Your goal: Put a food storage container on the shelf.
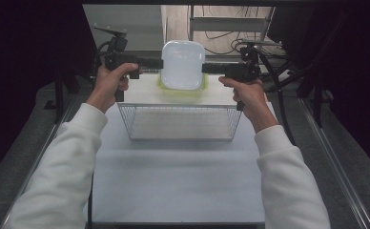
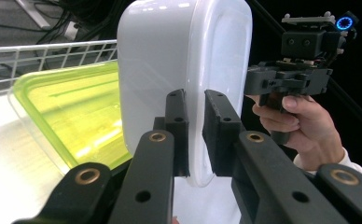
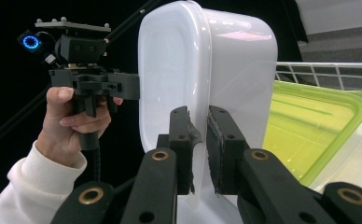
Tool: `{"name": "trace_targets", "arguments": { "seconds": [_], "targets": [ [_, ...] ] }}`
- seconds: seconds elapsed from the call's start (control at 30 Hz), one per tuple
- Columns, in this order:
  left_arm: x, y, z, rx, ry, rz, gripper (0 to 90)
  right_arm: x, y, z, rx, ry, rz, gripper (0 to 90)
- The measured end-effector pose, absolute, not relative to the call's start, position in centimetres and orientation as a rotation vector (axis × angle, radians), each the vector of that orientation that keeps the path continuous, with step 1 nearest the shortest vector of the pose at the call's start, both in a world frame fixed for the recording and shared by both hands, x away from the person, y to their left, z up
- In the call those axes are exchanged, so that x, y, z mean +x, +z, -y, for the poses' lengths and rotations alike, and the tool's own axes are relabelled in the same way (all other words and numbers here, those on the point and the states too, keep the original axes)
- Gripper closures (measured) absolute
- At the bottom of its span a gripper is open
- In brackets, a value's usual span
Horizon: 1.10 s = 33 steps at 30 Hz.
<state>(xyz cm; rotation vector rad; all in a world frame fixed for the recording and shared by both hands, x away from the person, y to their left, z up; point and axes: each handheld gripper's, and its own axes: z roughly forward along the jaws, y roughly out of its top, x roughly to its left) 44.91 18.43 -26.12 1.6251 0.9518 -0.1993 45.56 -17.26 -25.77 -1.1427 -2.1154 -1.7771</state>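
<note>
**Jaws clamp a white lid from both sides**

Jaws of the left gripper [image 2: 195, 135] are clenched on the rim of the white lid [image 2: 184, 70], one pad on each face, with the rim running up between them. Across from it, the right gripper [image 3: 198, 147] grasps the opposite rim the same way, its pads pressed against both faces.

From the high view, the lid [image 1: 182, 64] hangs between the left gripper [image 1: 160, 63] and the right gripper [image 1: 205, 68], lifted clear above the yellow-green tub [image 1: 181, 90]. That tub sits at the far edge of the desk [image 1: 173, 181], just behind the wire basket [image 1: 180, 123], which stands mid-desk. Each hand holds its gripper level, pointing inward at the lid.
</note>
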Motion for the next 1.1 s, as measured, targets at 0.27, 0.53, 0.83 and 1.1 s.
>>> {"name": "trace_targets", "arguments": {
  "seconds": [0.27,0.53,0.83,1.1],
  "targets": [
    [46.5,-27.1,-18.8,1.604,-0.231,-0.994,80.2,47.1,-26.4,16.8,-1.181,-1.748,2.106,79.6],
    [47.3,-27.6,-18.9,1.589,-0.265,-1.022,80.2,48.1,-26.9,16.8,-1.211,-1.743,2.055,79.7],
    [48.1,-27.7,-18.8,1.549,-0.290,-1.059,79.9,49.1,-27.2,16.9,-1.247,-1.742,1.983,78.6],
    [49.1,-28.0,-18.6,1.495,-0.324,-1.116,78.6,50.0,-27.5,17.0,-1.296,-1.736,1.924,75.7]
  ]
}}
